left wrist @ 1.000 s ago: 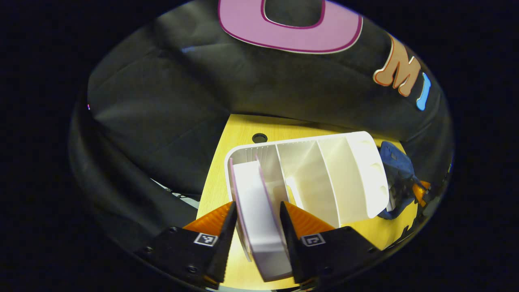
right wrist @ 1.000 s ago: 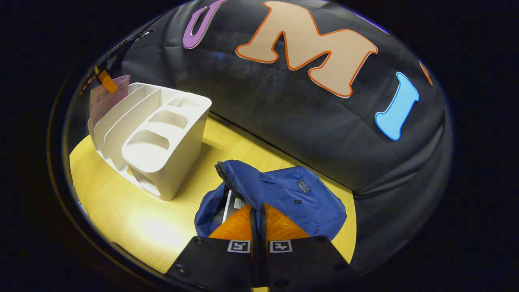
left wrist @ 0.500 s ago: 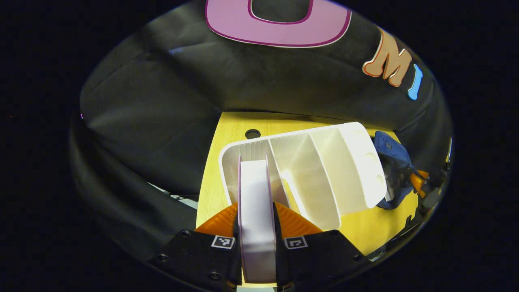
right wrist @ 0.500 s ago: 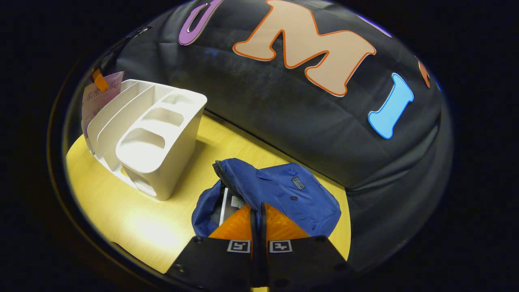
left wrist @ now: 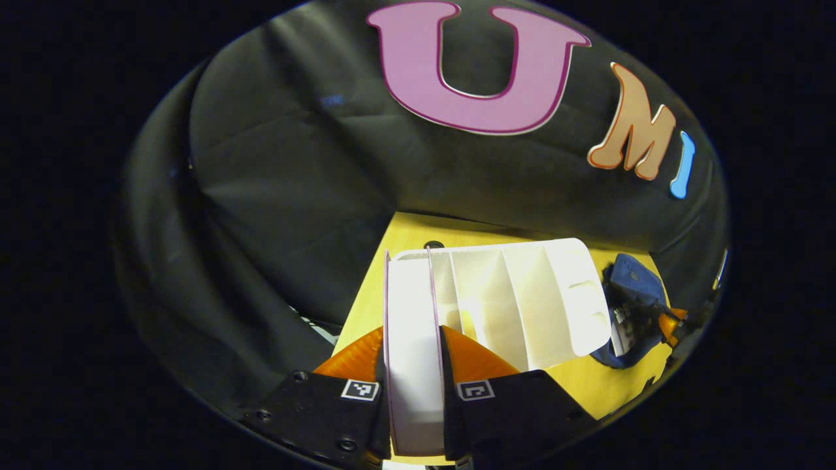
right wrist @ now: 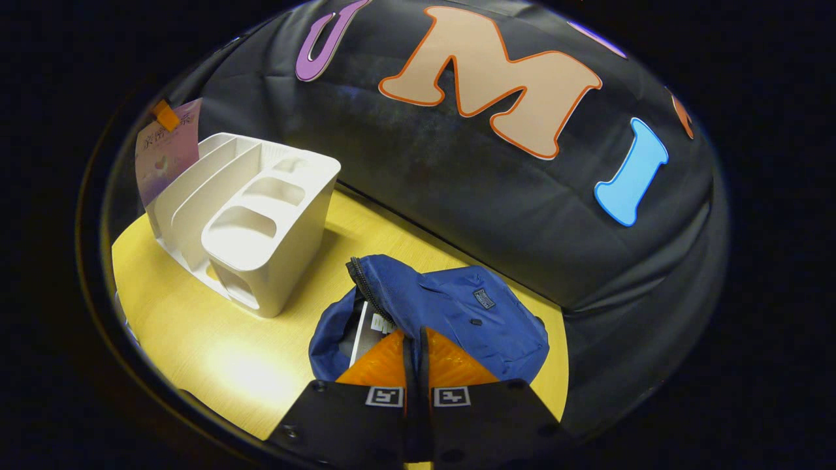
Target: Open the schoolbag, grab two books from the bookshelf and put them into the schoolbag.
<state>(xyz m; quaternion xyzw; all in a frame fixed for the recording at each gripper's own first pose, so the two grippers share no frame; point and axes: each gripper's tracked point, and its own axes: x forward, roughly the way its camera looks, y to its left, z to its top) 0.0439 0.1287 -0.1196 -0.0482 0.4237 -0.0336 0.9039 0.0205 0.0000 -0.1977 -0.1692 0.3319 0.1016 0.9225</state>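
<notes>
Yellow wood-grain tabletop [right wrist: 196, 339], lit bright near front edge in right gripper view. 1 round dark hole [left wrist: 433, 245] in tabletop near far edge, seen in left gripper view. Black wrinkled cloth wall [right wrist: 457, 196] behind table.

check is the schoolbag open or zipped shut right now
Open. In the right gripper view the blue schoolbag has its zippered flap lifted, and a book shows inside the mouth. The right gripper holds the flap edge.

Matt white plastic bookshelf [right wrist: 248, 222]
</notes>
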